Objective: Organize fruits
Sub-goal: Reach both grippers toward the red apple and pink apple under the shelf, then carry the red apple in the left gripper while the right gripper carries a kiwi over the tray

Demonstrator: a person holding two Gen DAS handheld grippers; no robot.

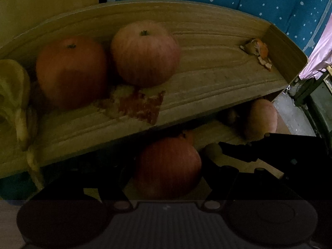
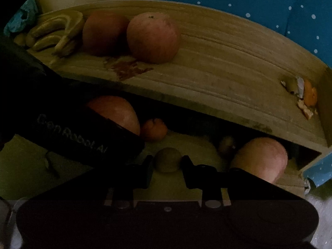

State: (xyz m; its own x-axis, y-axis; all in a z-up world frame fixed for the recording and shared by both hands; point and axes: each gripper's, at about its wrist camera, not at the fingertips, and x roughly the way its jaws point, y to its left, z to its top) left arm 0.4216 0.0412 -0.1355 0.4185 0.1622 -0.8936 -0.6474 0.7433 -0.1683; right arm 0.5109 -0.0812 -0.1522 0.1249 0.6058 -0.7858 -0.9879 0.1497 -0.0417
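Dimly lit, a small brown fruit [image 2: 167, 159], perhaps a kiwi, sits between the fingers of the right tongs [image 2: 167, 161], which stand spread on either side of it without clearly touching; too round to show a long axis, it rests on the lower shelf [image 2: 197, 147]. The left tongs [image 1: 166, 178] straddle an apple [image 1: 169, 166] on that same level, though the gloom hides whether they pinch it. White lettering reading "Gen Robot.AI" runs along the left tool's black body [image 2: 72, 130]. Another apple [image 2: 261, 157] lies at the right end below, near a small orange fruit [image 2: 154, 129]. On the wooden upper shelf [image 1: 207, 62], two apples [image 1: 145, 53] stand stem-up, touching, beside bananas [image 2: 56, 34] at the left end. Peel scraps [image 1: 259, 51] lie at the right end. Blue cloth with white dots [image 1: 269, 0] hangs behind.
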